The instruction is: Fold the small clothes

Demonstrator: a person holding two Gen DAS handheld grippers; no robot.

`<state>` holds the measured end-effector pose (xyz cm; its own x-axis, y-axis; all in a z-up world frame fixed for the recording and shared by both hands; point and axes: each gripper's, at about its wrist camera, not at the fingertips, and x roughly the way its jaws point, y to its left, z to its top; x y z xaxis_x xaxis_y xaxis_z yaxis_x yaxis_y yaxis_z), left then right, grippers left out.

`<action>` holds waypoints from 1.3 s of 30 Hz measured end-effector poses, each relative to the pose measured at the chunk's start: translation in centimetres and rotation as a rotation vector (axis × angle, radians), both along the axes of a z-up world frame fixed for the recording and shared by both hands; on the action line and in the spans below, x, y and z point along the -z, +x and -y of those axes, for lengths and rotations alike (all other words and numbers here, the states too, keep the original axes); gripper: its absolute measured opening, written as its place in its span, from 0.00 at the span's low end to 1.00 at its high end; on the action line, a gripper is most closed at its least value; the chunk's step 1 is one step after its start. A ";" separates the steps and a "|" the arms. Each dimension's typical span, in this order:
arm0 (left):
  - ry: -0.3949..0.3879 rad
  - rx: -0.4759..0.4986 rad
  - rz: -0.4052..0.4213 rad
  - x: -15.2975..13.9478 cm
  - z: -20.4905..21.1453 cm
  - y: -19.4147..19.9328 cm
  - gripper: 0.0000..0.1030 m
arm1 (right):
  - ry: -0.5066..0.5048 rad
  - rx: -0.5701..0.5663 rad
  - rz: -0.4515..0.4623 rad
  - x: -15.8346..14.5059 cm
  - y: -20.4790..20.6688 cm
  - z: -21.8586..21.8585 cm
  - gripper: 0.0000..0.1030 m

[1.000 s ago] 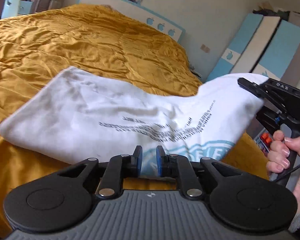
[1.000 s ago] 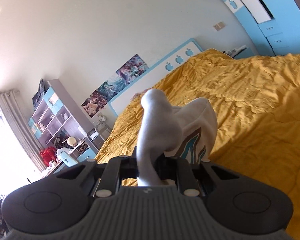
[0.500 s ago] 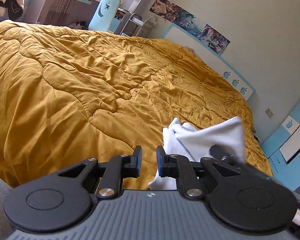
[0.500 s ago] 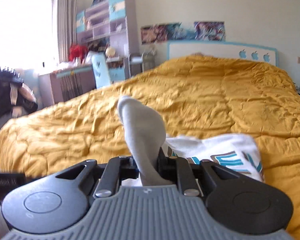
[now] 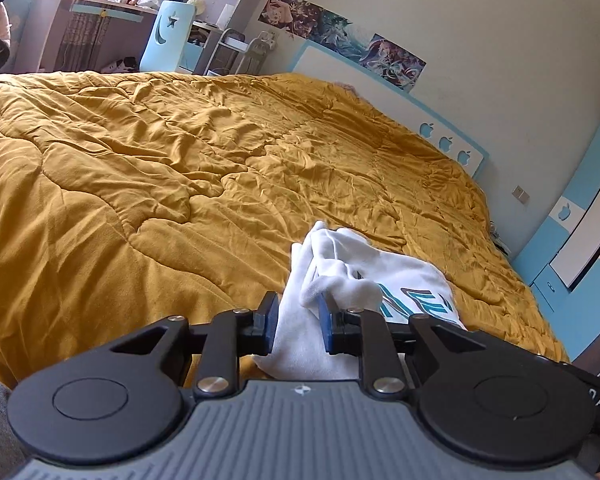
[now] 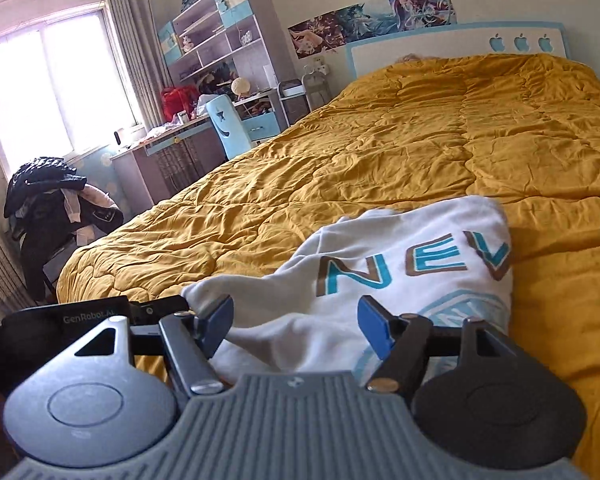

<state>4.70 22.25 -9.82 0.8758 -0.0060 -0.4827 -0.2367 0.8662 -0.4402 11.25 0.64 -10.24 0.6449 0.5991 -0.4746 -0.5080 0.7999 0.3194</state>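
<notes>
A small white garment with teal and brown lettering [image 6: 412,264] lies bunched on the mustard-yellow bedspread [image 6: 380,152]. It also shows in the left wrist view [image 5: 352,276], crumpled near the bed's front edge. My left gripper [image 5: 298,320] has its jaws a little apart, with white cloth lying between its blue pads [image 5: 325,322]. My right gripper [image 6: 296,324] is wide open and hovers just over the garment, holding nothing. The left gripper's black body [image 6: 60,324] shows at the left of the right wrist view.
The bedspread [image 5: 160,184] covers a wide bed with a white and blue headboard [image 6: 456,42]. A desk, shelves and a light blue chair [image 6: 228,128] stand left of the bed. Dark clothes are piled on a chair [image 6: 48,208] by the window. Blue cupboards [image 5: 580,232] stand right.
My right gripper has opened and let go of the white cloth it pinched, and the garment now lies on the bed. My left gripper's jaws have spread slightly around the cloth.
</notes>
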 end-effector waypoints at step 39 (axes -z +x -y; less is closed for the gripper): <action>-0.052 0.042 -0.225 3.5 1.9 6.1 0.03 | 0.578 0.235 -0.717 8.9 3.6 13.1 0.36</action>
<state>10.78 20.32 -13.28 0.7446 -0.0698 -0.6638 -0.2982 0.8550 -0.4244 14.86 -12.48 -19.12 0.4489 0.7568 -0.4751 0.1169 0.4774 0.8709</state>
